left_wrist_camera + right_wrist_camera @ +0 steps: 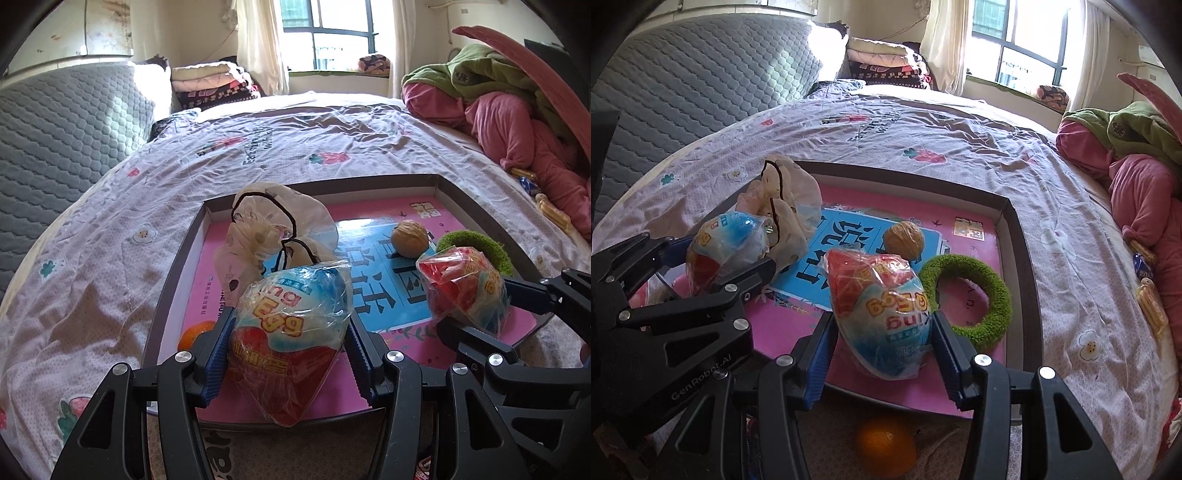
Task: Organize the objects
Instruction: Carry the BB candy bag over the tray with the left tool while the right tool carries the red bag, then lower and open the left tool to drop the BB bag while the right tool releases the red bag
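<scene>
Your left gripper (288, 332) is clamped on a wrapped toy egg (291, 328), and your right gripper (882, 332) grips a second egg (882, 310); both hang over the near end of the tray (1015, 229). The loose wrappers are slick, so either egg could slide out if you tilt. Just ahead of the right egg sit a walnut (904, 240) and a green ring (990, 314); lowering carelessly could knock them.

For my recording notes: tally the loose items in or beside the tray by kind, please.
Wrapped toy eggs: 2, one in the left tool, one in the right tool
Walnut: 1
Green fuzzy ring: 1
Crumpled plastic bag: 1
Orange: 1
Total: 6
</scene>
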`<state>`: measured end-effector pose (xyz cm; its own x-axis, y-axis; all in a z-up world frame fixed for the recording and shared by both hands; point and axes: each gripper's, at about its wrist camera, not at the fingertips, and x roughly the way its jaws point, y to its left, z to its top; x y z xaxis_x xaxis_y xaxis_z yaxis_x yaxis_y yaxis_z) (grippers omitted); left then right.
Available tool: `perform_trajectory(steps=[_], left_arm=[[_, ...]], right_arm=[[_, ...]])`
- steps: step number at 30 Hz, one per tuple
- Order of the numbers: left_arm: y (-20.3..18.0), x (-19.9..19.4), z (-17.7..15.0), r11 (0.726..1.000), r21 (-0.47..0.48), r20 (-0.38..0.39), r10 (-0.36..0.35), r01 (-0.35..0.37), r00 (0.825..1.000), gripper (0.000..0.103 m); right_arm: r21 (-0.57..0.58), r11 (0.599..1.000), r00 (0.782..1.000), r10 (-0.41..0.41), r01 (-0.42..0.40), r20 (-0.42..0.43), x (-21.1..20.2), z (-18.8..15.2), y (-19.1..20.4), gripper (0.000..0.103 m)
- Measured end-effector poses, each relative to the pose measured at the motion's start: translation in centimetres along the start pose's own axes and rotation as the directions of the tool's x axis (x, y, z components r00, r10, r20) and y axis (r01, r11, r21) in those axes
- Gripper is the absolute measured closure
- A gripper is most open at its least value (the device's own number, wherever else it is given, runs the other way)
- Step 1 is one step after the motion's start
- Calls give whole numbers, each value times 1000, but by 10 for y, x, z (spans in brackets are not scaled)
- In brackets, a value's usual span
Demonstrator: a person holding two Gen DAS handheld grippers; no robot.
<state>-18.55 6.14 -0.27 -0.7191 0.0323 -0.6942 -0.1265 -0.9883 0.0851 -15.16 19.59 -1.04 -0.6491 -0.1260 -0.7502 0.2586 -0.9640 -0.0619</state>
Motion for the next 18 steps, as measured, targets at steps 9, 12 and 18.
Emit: perform_trajectory(steps=[9,12,18], left_arm=[[-4,0,-2,1000,24,-7,0,0,1000,45],[-4,0,-2,1000,24,-7,4,-4,1000,45],[-3,-1,-2,1000,25,-13,-4,4,1000,44]], right_arm=[[-30,999,1000,-16,16,5,-5,-3,-1,51],[-32,999,1000,-20,21,4,-5,-2,0,51],[-16,1000,1000,-17,17,2,-5,-2,-3,51]])
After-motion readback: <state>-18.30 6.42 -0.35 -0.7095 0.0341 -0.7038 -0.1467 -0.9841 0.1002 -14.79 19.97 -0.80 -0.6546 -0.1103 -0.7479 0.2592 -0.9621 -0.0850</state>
